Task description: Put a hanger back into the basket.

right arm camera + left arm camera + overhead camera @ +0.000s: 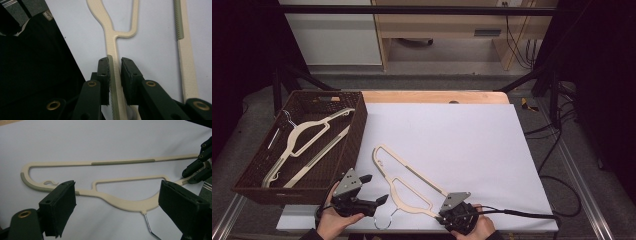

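Hanger (412,169): lying flat on the white sheet (462,135), near its front edge, just right of the basket (358,131). Probably waiting there to be lifted across.

Sitting at the sheet's left edge, and already holding another hanger (304,132) laid flat inside; likely serving as the place for collecting them, hence standing within easy reach of the left hand.

Stretching slantwise from near the basket wall down toward the right hand, so presenting one arm end to each side.

Hovering just left of the hook (383,220), left gripper (376,188) spread wide and gripping nothing. In the left gripper view, pointing at the hanger's curved neck with both pads well clear of it. Seemingly standing ready to support that side once the lift begins.

Pinching the hanger's near arm end, right gripper (115,65) nearly closed, pads sitting snug on either side of the grey ribbed strip. Probably choosing that strip for its grip, since smooth cream plastic could be slipping. Holding at one end only, so risking a swinging, drooping far end.
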The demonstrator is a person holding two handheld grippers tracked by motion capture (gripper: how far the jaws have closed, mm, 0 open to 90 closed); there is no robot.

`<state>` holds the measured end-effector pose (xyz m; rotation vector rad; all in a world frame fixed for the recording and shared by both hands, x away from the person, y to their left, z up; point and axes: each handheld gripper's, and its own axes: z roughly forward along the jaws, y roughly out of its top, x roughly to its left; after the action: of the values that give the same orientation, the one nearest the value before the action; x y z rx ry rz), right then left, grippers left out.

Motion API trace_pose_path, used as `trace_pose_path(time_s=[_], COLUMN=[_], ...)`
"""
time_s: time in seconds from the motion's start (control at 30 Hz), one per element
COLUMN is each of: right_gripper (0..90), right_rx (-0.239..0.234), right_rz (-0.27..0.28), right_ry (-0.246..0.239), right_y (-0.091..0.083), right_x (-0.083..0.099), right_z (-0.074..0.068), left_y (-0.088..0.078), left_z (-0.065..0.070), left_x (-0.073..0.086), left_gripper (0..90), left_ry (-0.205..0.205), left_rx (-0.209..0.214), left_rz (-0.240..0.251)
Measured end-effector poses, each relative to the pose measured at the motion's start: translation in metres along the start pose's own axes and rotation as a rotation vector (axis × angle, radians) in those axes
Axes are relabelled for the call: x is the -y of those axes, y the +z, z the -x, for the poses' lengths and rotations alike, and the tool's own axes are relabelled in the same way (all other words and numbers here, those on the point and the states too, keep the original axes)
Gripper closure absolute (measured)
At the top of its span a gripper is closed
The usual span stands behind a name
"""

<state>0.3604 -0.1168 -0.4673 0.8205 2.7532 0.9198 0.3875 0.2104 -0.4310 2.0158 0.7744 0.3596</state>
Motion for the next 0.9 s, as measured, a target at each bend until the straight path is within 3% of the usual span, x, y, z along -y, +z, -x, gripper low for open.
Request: trace_pose_path(time_s=[0.13,0.27,0.5,0.67,0.9], right_gripper=[79.0,79.3,79.5,79.5,79.4], right_rx=[0.01,-0.012,-0.043,-0.058,-0.055], right_rz=[0.0,-0.004,0.063,0.106,0.138], right_ry=[-0.005,0.001,0.028,0.032,0.037], right_y=[0.0,-0.002,-0.009,-0.017,-0.024], right_x=[0.0,-0.001,-0.007,-0.009,-0.011], right_z=[0.0,0.001,0.007,0.01,0.012], left_y=[0.003,0.006,0.01,0.021,0.031], left_z=[0.004,0.007,0.012,0.017,0.019], left_x=[0.001,0.001,0.002,0.005,0.009], left_gripper=[14.9,16.9,25.1,34.4,47.8], left_ry=[0.005,0.008,0.014,0.001,-0.034], left_rx=[0.014,0.03,0.069,0.117,0.15], left_rz=[-0.02,-0.032,-0.069,-0.144,-0.233])
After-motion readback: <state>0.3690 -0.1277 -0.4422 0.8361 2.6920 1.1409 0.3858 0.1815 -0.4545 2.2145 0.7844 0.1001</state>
